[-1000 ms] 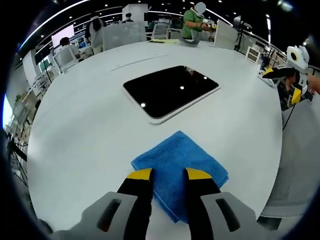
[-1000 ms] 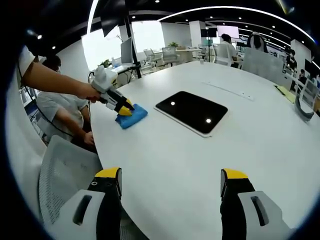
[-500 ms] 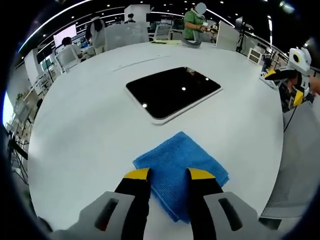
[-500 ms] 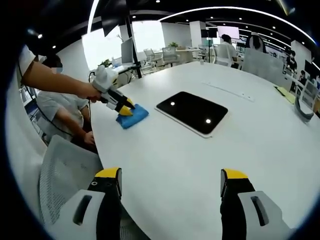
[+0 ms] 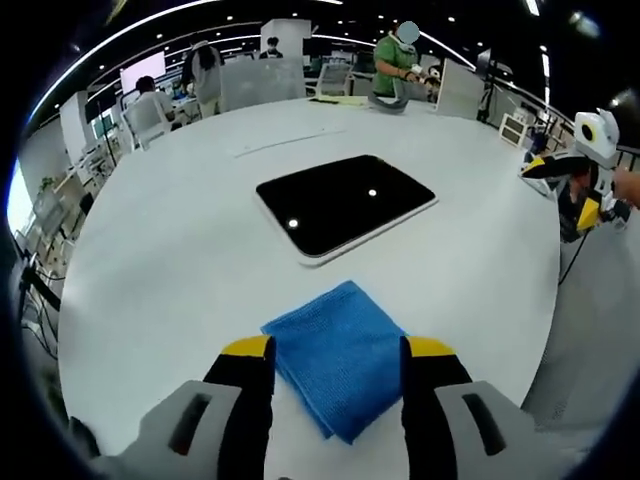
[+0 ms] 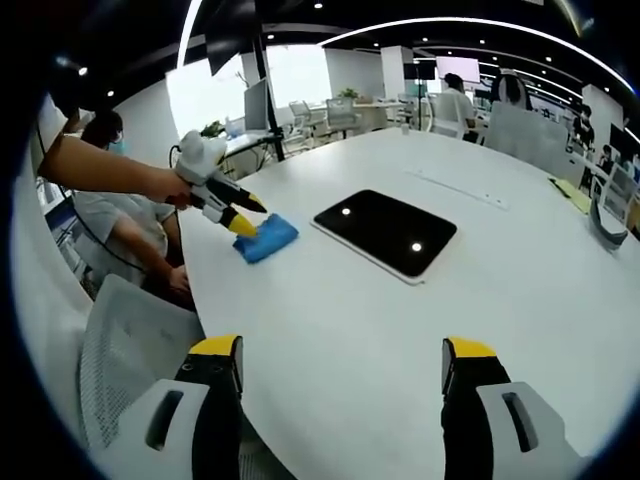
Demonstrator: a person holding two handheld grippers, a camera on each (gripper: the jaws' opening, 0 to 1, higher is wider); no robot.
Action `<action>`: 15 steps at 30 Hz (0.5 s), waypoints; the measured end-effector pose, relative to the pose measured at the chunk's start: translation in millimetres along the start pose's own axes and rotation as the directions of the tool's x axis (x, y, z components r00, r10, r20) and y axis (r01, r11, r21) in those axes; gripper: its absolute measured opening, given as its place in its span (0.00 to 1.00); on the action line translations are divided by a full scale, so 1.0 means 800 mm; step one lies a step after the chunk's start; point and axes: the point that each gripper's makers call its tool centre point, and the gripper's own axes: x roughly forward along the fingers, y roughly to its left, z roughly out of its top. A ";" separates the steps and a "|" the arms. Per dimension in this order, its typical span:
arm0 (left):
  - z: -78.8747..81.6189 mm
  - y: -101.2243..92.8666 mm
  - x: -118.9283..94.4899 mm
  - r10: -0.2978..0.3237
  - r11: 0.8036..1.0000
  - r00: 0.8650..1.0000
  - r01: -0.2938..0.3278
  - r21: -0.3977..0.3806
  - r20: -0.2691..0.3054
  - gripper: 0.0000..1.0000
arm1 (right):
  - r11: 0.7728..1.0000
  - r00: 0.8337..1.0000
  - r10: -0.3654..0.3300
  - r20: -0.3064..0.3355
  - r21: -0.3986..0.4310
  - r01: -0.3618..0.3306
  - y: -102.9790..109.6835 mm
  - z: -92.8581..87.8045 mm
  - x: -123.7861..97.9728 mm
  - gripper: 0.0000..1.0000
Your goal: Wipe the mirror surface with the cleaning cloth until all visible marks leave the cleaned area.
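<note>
Hovering left hand-held gripper point(image 5: 335, 350), jaws wide, straddles blue cleaning cloth point(image 5: 338, 353) on white surface point(image 5: 150, 260). Mirror point(image 5: 345, 203) lies just ahead, beyond cloth. Right hand-held gripper point(image 6: 340, 360) wide, empty. Lower squarely, pinch thick folded edge, then lift cleanly toward mirror.

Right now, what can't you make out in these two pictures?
- Marks on the mirror: both views, dark glass shows just reflected ceiling lights; smudges too faint to tell.
- Near edge of the blue cloth: left gripper view, partly behind the left gripper.
- Table's near rim: right gripper view, cut off.
</note>
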 end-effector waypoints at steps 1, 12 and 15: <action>0.001 -0.001 -0.003 0.003 1.000 1.000 -0.003 -0.006 0.003 0.53 | 1.000 1.000 0.000 0.002 0.000 0.000 0.000 0.001 0.000 0.81; 0.010 -0.014 -0.034 0.062 0.998 0.996 -0.062 -0.017 0.064 0.76 | 1.000 0.999 -0.008 0.031 0.001 0.008 -0.004 0.006 -0.006 0.84; 0.011 -0.019 -0.044 0.082 0.997 0.993 -0.081 -0.014 0.083 0.84 | 1.000 0.999 -0.008 0.041 0.008 0.008 -0.004 0.008 -0.007 0.85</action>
